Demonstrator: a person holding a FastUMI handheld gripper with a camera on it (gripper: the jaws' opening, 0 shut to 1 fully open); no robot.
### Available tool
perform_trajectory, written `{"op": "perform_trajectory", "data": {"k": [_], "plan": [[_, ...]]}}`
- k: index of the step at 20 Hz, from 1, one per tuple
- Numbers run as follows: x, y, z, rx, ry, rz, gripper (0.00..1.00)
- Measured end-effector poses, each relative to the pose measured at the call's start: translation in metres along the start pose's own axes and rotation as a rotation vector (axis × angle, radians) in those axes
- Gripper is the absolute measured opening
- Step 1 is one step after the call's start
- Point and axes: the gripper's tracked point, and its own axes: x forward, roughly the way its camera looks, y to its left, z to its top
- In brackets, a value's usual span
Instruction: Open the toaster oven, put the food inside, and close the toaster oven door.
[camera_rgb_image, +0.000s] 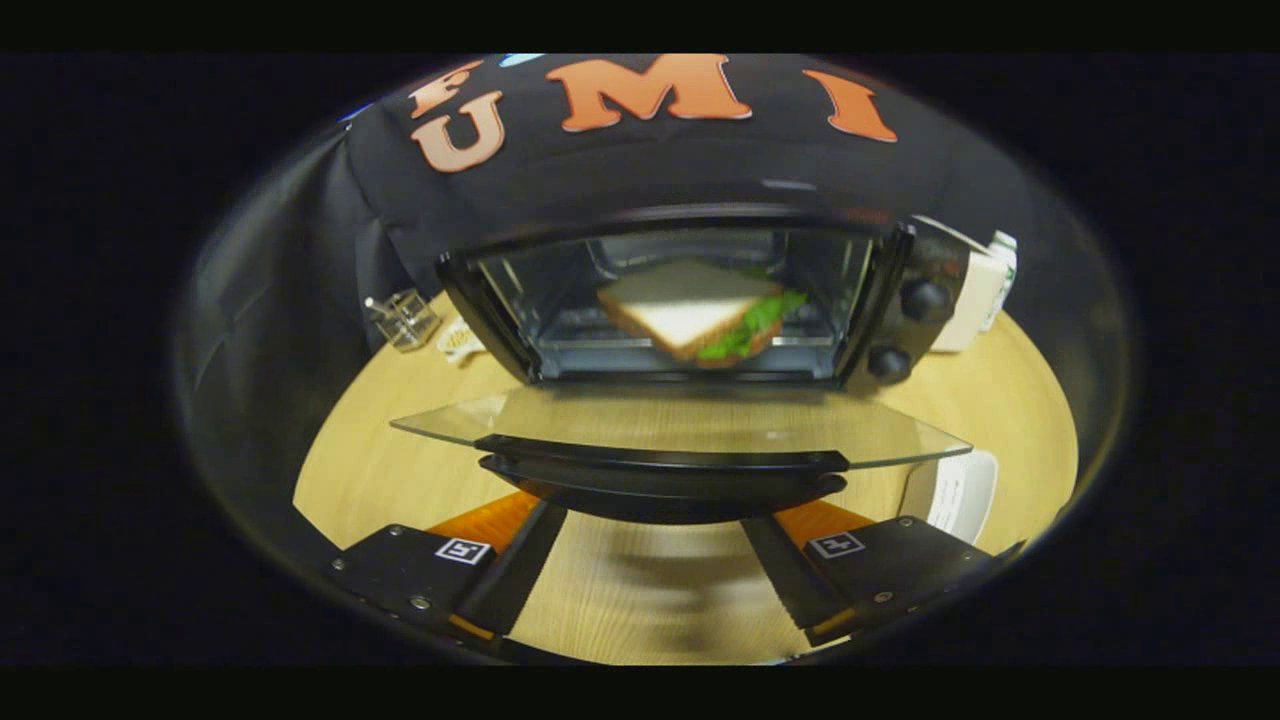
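A black toaster oven (900, 300) stands on a round wooden table (1000, 400), with its glass door (560, 412) folded down flat toward me. Inside it, on the wire rack, lies a sandwich (690, 308) of white bread with green lettuce showing at its right side. The door's black handle (660, 478) runs across just ahead of my fingers. My gripper (655, 545) is open, its two fingers spread wide just below and to either side of the handle, with nothing held between them.
Two black knobs (922, 298) sit on the oven's right panel. A clear plastic box (402, 318) and a small pale item (458, 340) lie left of the oven. A white appliance (985, 285) stands behind its right side. A white object (960, 495) rests right of the door.
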Motion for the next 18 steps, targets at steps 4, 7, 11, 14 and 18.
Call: {"op": "perform_trajectory", "data": {"k": [4, 7, 11, 14, 18], "plan": [[0.008, -0.006, 0.054, -0.009, -0.072, -0.013, 0.99], [0.018, -0.010, 0.064, -0.005, -0.076, -0.022, 0.99], [0.025, -0.010, 0.080, -0.009, -0.098, -0.031, 0.99], [0.026, -0.008, 0.100, 0.014, -0.135, -0.031, 0.99], [0.017, -0.008, 0.097, -0.018, -0.123, -0.043, 0.99]]}}
